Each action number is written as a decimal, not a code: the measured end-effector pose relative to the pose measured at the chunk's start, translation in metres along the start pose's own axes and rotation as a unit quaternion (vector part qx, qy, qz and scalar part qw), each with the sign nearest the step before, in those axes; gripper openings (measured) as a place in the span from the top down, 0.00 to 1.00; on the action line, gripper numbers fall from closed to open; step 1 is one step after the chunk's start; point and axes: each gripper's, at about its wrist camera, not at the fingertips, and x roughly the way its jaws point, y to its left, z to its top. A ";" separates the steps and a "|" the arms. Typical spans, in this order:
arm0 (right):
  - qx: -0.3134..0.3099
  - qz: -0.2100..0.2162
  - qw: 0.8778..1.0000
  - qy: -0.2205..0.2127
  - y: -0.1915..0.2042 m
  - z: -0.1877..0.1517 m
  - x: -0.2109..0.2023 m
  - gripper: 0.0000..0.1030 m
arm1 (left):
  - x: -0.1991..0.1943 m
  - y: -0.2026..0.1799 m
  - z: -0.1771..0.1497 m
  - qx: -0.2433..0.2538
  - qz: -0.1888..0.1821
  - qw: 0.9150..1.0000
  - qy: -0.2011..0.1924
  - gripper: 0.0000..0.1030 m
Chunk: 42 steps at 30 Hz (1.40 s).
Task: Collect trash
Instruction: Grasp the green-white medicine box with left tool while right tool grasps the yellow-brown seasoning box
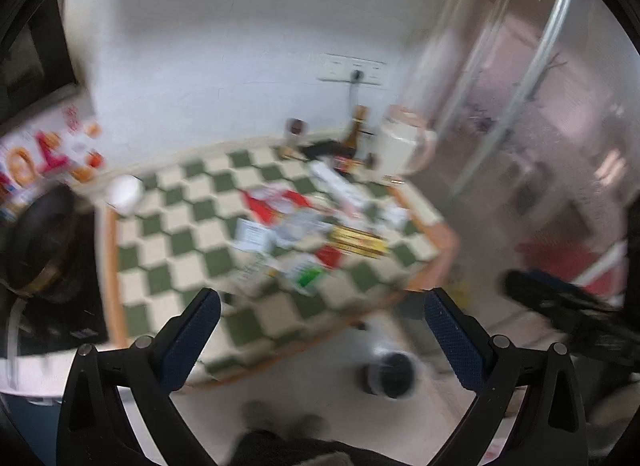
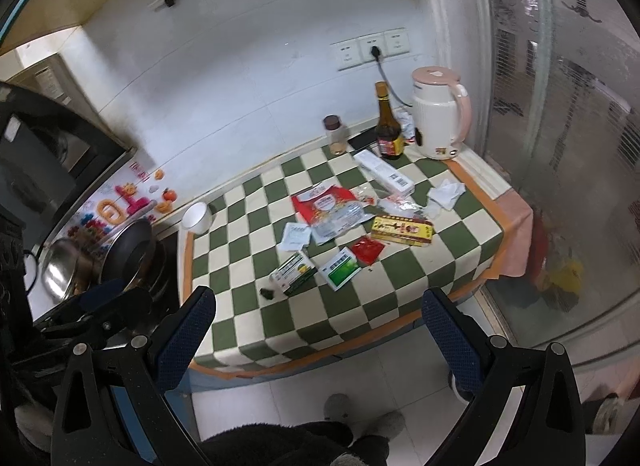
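Observation:
Trash lies scattered on a green-and-cream checkered table (image 2: 248,326): a red and clear wrapper (image 2: 328,205), a yellow box (image 2: 402,230), a red sachet (image 2: 367,250), a green and white packet (image 2: 341,268), a small green box (image 2: 294,272), a white leaflet (image 2: 296,237), crumpled tissue (image 2: 445,193) and a long white box (image 2: 384,171). My right gripper (image 2: 320,330) is open and empty, above the table's near edge. My left gripper (image 1: 322,330) is open and empty, also short of the table (image 1: 168,278); its view is blurred. The pile (image 1: 308,234) shows there too.
A pink and white kettle (image 2: 440,117), a dark sauce bottle (image 2: 388,125) and a spice jar (image 2: 335,133) stand at the table's back. A white bowl (image 2: 197,217) sits at its left edge. Pans (image 2: 128,254) lie on the stove at left. A dark bin (image 1: 390,374) stands on the floor.

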 end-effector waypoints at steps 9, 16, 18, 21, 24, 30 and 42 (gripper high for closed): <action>0.076 -0.069 0.994 0.026 -0.025 0.011 0.083 0.00 | 0.098 0.063 0.018 0.028 0.169 0.985 0.017 0.00; 0.098 -0.110 0.985 0.092 -0.060 0.011 0.181 0.00 | 0.222 0.108 -0.003 0.007 0.145 0.979 0.145 0.00; 0.087 -0.124 0.982 0.115 -0.069 0.013 0.207 0.00 | 0.257 0.100 -0.012 0.054 0.140 0.974 0.173 0.00; 0.061 -0.144 0.975 0.157 -0.089 0.019 0.254 0.00 | 0.310 0.080 -0.027 0.137 0.124 0.956 0.227 0.00; 0.015 -0.156 0.968 0.196 -0.108 0.031 0.304 0.00 | 0.359 0.062 -0.037 0.189 0.110 0.937 0.273 0.00; -0.135 -0.170 0.935 0.281 -0.121 0.057 0.407 0.00 | 0.414 0.038 -0.033 0.219 0.114 0.917 0.312 0.07; -0.262 -0.116 0.889 0.357 -0.129 0.079 0.525 0.14 | 0.415 0.057 -0.018 0.009 0.141 0.938 0.317 0.58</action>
